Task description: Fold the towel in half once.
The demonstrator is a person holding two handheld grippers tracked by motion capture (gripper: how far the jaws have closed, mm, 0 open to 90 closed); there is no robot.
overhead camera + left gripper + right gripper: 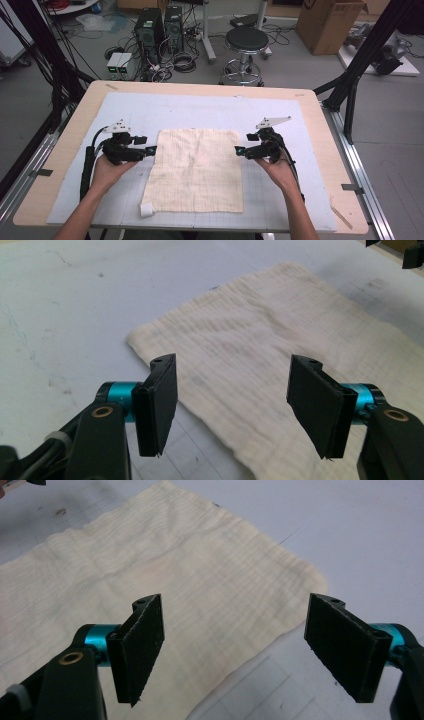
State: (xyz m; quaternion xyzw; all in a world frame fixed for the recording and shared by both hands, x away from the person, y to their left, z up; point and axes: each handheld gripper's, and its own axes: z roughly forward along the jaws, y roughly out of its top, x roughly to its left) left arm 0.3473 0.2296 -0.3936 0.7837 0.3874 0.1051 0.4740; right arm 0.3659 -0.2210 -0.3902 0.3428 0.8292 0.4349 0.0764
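My left gripper point(151, 150) and right gripper point(240, 150) flank the cream cloth point(196, 170) lying flat at mid-bench point(60, 150), fingers open and empty; uneven pinches at opposite edges would likely skew any fold.

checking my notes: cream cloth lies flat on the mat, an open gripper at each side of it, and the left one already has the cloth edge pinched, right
Not quite. The left gripper pinches nothing: the left gripper view shows its jaws apart above the cloth. The rest holds: the cloth lies flat, with the right gripper open at its other side.
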